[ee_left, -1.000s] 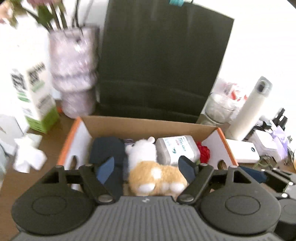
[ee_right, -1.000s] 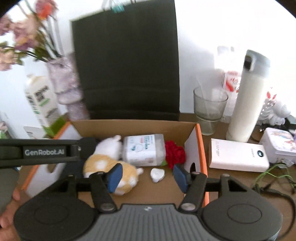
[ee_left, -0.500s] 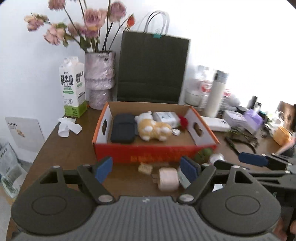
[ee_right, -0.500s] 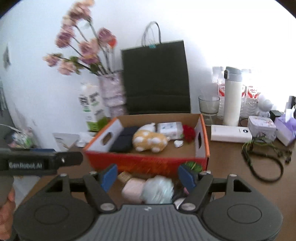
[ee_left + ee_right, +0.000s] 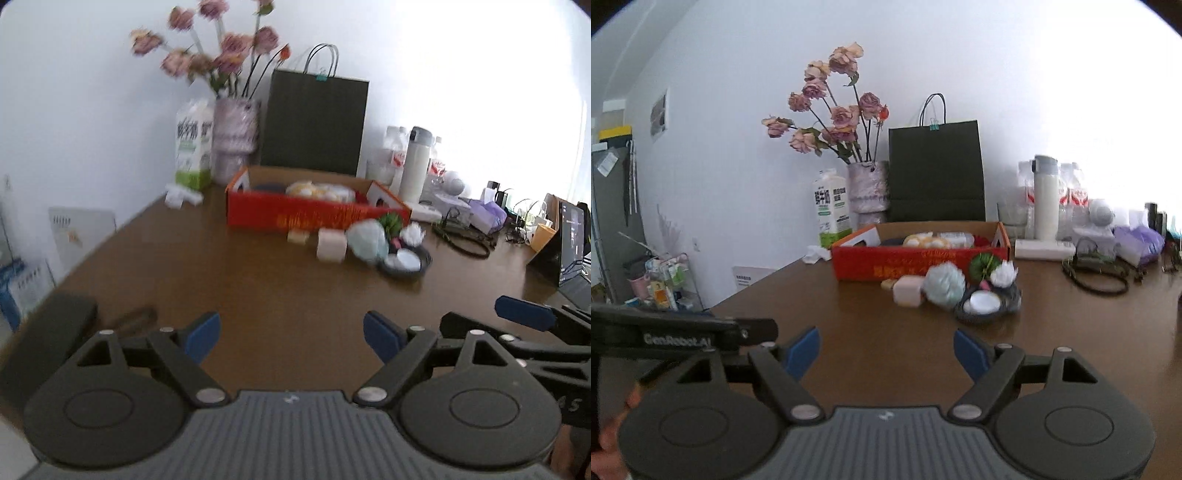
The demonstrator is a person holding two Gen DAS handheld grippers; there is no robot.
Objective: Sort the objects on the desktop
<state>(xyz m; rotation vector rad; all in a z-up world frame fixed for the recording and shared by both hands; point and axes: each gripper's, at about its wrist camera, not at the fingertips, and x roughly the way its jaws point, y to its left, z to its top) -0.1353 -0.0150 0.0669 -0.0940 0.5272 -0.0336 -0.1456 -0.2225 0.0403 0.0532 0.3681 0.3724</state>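
Desktop objects, a pink block (image 5: 908, 291), a fluffy blue ball (image 5: 943, 282) and a round mirror (image 5: 982, 303), lie at 12 o'clock, touching one another, just in front of the red box (image 5: 916, 264). Left gripper (image 5: 291, 334) and right gripper (image 5: 886, 350) are far back, fingers wide apart, holding nothing. Grabbing one thing may bump another away.
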